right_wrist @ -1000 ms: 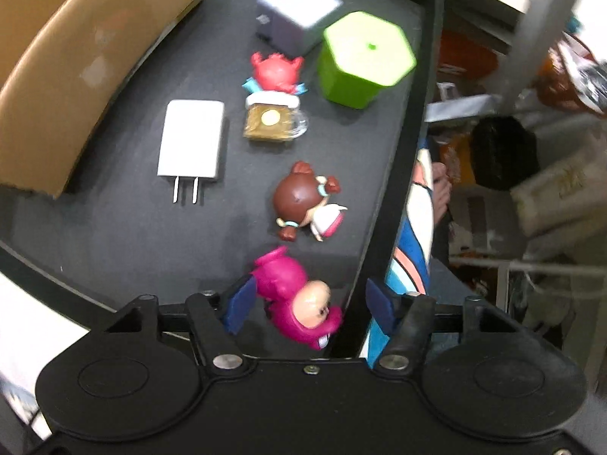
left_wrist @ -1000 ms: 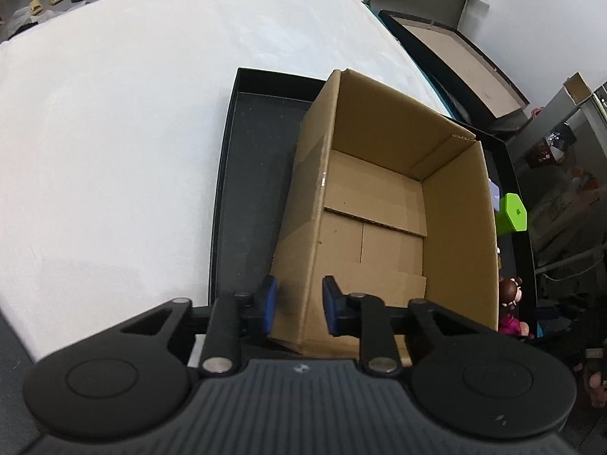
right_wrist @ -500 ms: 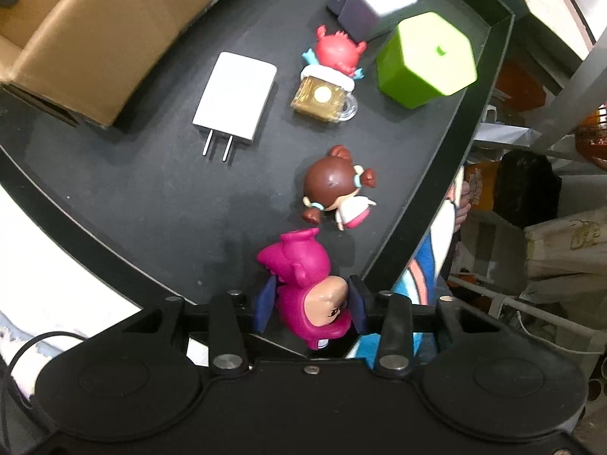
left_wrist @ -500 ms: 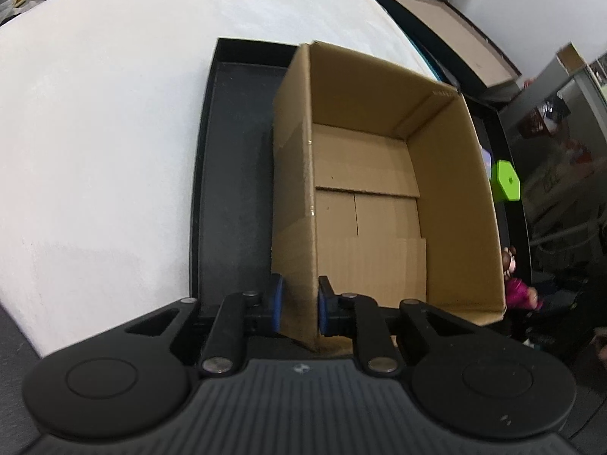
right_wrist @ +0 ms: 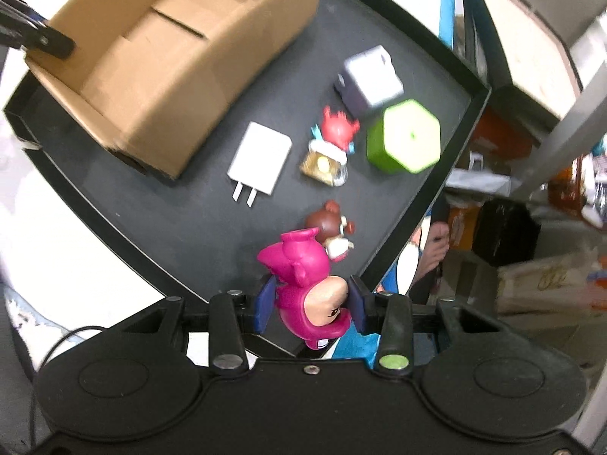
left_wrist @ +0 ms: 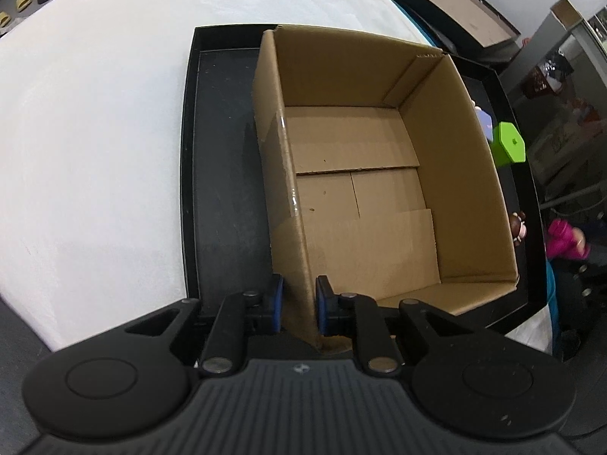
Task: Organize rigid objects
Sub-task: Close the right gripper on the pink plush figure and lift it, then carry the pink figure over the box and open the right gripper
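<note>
The left gripper (left_wrist: 297, 305) is pinching the near wall of the open cardboard box (left_wrist: 364, 204), with one blue pad outside the wall and one inside. The box has nothing inside it and stands in a black tray (left_wrist: 224, 174), which lies on a white table (left_wrist: 95, 132). The right gripper (right_wrist: 310, 305) is clamped on a pink figurine (right_wrist: 303, 284); its two pads press on the sides of the toy, and the toy is lifted above the near corner of the tray. The other things lie on the tray floor, to the right of the box. A brown-haired figurine (right_wrist: 329, 227) lies just beyond the pink one, partly hidden by it. A white charger (right_wrist: 261, 163) with two prongs lies close to the box corner. Next to it there is a red figurine (right_wrist: 334, 144) on a clear golden base, then a green hexagonal block (right_wrist: 404, 141), and behind these a pale grey cube (right_wrist: 370, 77). The right wrist view is a little blurred, so small details of the toys cannot be told.
</note>
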`<state>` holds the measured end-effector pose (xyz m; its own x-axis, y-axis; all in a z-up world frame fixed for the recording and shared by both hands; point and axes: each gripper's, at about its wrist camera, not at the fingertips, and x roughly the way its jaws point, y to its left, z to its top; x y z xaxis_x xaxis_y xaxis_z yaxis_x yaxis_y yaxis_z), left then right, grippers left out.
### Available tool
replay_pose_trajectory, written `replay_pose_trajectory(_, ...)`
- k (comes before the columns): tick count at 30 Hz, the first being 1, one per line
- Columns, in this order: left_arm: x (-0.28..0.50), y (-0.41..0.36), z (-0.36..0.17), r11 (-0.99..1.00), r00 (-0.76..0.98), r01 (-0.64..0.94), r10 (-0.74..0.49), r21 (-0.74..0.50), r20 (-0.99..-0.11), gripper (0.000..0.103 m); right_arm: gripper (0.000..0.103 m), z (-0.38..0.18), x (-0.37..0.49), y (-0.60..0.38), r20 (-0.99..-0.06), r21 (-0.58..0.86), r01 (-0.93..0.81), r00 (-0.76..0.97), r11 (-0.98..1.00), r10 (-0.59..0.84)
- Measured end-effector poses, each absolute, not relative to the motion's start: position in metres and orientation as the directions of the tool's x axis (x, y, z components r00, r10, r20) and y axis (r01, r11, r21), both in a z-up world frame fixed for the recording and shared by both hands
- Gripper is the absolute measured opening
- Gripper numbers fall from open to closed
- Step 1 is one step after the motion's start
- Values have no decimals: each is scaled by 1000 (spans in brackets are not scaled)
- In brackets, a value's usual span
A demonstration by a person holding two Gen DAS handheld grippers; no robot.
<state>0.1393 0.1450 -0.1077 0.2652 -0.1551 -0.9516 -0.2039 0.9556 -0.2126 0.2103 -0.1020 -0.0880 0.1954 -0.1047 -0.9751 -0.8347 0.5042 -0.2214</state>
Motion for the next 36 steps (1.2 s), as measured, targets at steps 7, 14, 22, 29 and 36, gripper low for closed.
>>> replay_pose_trajectory(7,139,148,-109,956,269,-194,-165,-222,-949,16,40,-54,204,-74,-973,-226,-877,226,425,-51)
replay_pose_trajectory(14,139,150,-109,956,274,-184,-173,-228,-946,16,40,-32,201,-45,-966,-248,-902,260,352,-16)
replay_pose_trajectory(22,138,158,-111,941,282,-199,-211,-272,-936,17,40,-21,199,-5,-959,-267,-917,282,296,9)
replay_pose_trajectory(29,139,164,-111,922,295,-237,-232,-306,-927,17,40,-28,194,32,-963,-250,-939,267,236,43)
replay_pose_trajectory(36,138,162,-114,902,313,-260,-259,-345,-914,18,40,-52,190,61,-967,-235,-954,250,184,57)
